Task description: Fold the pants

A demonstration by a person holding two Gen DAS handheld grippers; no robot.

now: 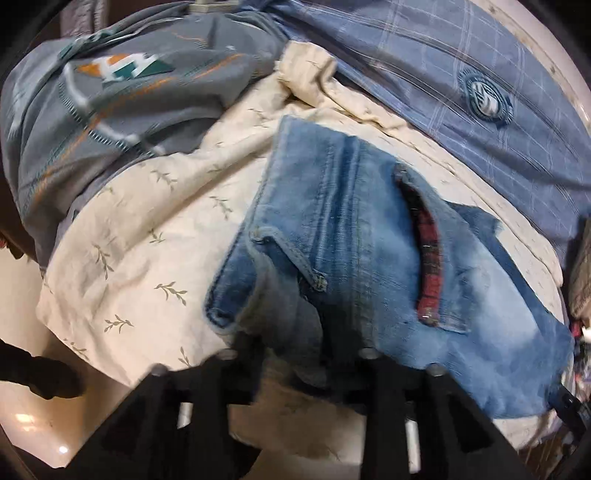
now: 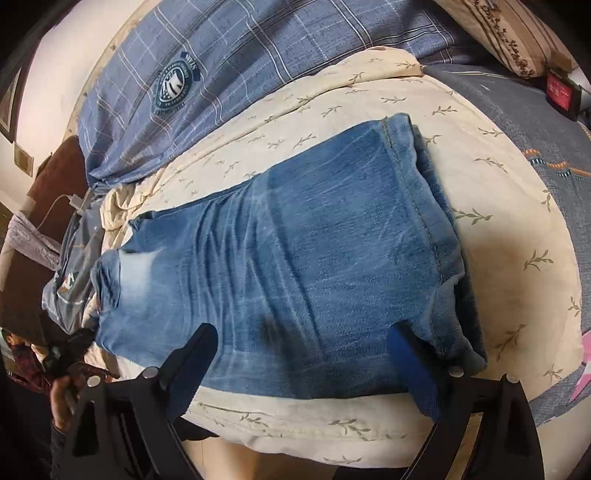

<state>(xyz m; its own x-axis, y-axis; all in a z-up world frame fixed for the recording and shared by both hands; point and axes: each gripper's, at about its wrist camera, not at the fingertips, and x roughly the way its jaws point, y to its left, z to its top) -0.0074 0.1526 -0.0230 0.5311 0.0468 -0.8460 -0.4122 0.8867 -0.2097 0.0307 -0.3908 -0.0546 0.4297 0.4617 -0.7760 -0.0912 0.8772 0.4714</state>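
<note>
The blue jeans (image 2: 295,258) lie folded lengthwise across the cream leaf-print sheet (image 2: 498,221), with the hems to the right and the waist to the left. In the left wrist view the waist end (image 1: 351,229) shows a pocket with red plaid lining. My left gripper (image 1: 301,354) is at the waist's near edge; its fingers stand apart with a loose fold of denim between them. My right gripper (image 2: 303,347) is wide open above the near edge of the legs, with its blue pads on either side of the denim.
A grey patterned duvet (image 1: 129,92) is bunched at the left and a blue plaid quilt (image 2: 221,55) lies along the far side. A pillow (image 2: 509,33) and a red object (image 2: 559,92) sit at the far right. A person's hand (image 2: 62,398) and the shiny floor (image 1: 37,424) show beyond the bed's edge.
</note>
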